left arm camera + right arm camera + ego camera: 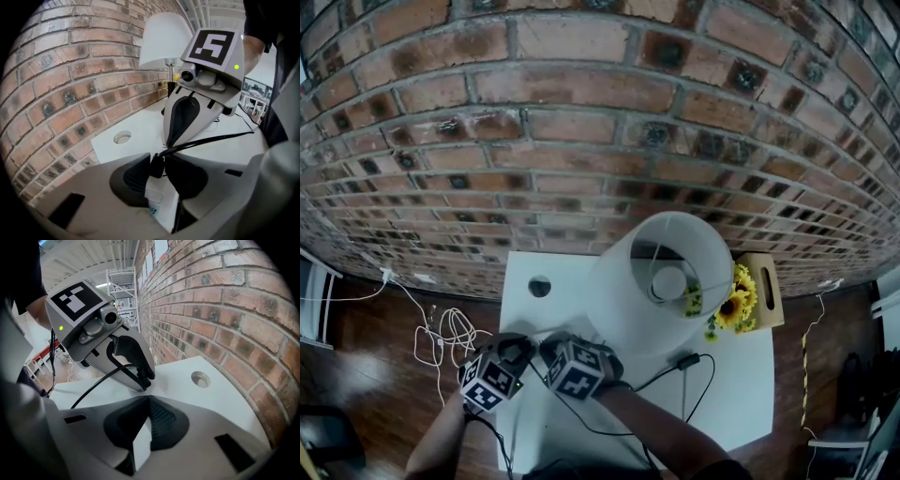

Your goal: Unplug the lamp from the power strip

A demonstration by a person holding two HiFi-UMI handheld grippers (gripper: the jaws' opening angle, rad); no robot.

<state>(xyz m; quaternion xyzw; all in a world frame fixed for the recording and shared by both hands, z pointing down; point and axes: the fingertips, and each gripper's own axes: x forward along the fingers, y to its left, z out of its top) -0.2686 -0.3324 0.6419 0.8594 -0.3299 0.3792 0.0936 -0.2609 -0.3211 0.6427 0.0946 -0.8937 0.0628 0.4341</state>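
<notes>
The left gripper (158, 158) is squeezing the black plug (156, 168) from both sides. The plug is sitting on the white power strip (161, 201), and its black cord (211, 139) is running off across the white table (731, 394). The right gripper (147, 401) is pinching the power strip just beside it. The lamp (661, 281) is standing farther back, near the brick wall (581, 122).
</notes>
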